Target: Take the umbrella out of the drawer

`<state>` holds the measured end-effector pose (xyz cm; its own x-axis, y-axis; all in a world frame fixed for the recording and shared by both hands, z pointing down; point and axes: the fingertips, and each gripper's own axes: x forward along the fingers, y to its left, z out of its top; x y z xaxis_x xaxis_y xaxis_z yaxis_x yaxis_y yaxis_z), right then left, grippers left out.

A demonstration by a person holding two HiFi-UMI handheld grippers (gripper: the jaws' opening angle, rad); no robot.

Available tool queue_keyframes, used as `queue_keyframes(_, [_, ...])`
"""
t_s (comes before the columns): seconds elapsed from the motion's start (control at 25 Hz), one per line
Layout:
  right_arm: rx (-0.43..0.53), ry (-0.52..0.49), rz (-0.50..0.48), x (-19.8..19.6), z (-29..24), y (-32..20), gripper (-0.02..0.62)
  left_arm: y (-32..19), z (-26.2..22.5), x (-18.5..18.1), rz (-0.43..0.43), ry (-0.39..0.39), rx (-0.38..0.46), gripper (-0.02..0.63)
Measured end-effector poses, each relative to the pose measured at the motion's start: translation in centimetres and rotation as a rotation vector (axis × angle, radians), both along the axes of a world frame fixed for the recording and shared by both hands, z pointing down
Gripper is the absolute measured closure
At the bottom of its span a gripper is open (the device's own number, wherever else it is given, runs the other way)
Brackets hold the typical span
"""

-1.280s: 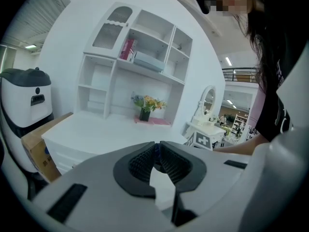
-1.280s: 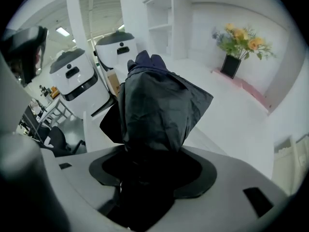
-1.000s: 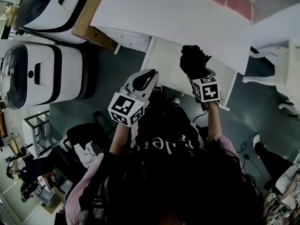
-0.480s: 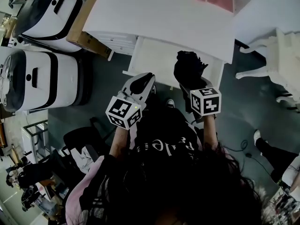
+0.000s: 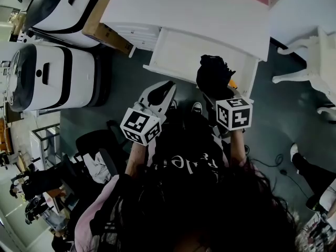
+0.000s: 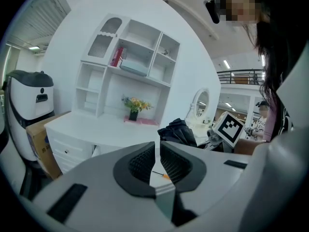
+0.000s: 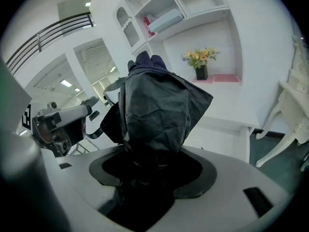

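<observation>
Evidently the right hand-held gripper (image 7: 149,158) pinches the folded black umbrella (image 7: 154,105) by its lower end, holding it upright above the open drawer (image 5: 184,54) (clear of its front edge, I judge). The left hand-held gripper (image 6: 158,161), jaws pressed nearly together on nothing, hangs idle alongside.

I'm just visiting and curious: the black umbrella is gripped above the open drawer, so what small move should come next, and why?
Probably draw the right gripper back, away from the desk. Its jaws are clamped on the black umbrella, which is raised above the open drawer but not clear of it; the left gripper holds nothing.
</observation>
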<state>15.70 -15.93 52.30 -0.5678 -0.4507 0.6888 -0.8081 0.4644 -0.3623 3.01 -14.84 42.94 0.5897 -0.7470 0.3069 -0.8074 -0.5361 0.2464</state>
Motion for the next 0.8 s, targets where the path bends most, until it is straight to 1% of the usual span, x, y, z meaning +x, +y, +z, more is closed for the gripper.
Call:
queue_keyframes(0.16, [-0.002,0.006,0.006,-1.1,-0.2,1.0,0.318,0.9,-0.1,-0.9,0.009,0.012,0.003,0.565])
queue_keyframes(0.32, [0.009,0.009,0.017,-2.2,-0.9,2.3,0.318,2.1,-1.0,-1.6,0.038,0.030,0.034,0.565])
queue_keyframes(0.44, [0.020,0.013,0.045,-3.4,-1.6,3.5,0.318,3.6,-1.6,-2.7,0.065,0.045,0.055,0.565])
queue_keyframes(0.6, [0.021,0.001,0.090,-6.4,-1.8,6.1,0.318,6.7,-2.2,-6.2,0.086,0.061,0.076,0.565])
queue_keyframes(0.8, [0.029,0.000,0.130,-10.4,-1.8,10.4,0.318,10.7,-2.3,-11.0,0.081,0.078,0.085,0.565])
